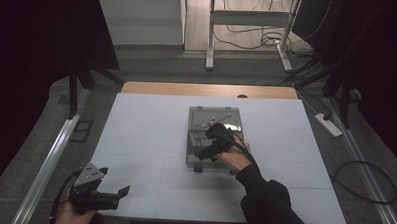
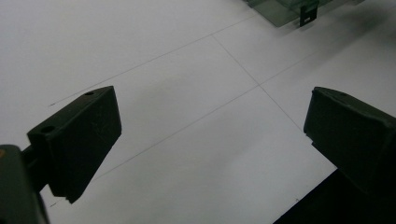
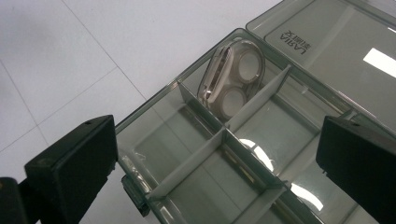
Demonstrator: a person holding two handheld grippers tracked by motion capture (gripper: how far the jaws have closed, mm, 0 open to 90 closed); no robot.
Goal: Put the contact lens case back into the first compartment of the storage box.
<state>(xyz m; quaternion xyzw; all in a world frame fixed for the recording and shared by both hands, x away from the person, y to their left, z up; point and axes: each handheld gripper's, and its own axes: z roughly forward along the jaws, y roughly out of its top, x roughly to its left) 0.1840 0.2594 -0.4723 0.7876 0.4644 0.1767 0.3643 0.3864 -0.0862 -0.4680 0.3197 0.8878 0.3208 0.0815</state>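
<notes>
A smoky clear plastic organiser box lies on the white table with its lid folded open to the far side. In the right gripper view, thin dividers split the box into compartments. A beige lens case with two round white wells leans on edge in the corner compartment by the lid. My right gripper hovers over the box, open, with nothing between its jaws. My left gripper is open over bare table at the near left corner.
The white table top has a wooden strip along its far edge. A corner of the box with its latch lies far ahead of the left gripper. A power strip and cables lie on the floor at the right.
</notes>
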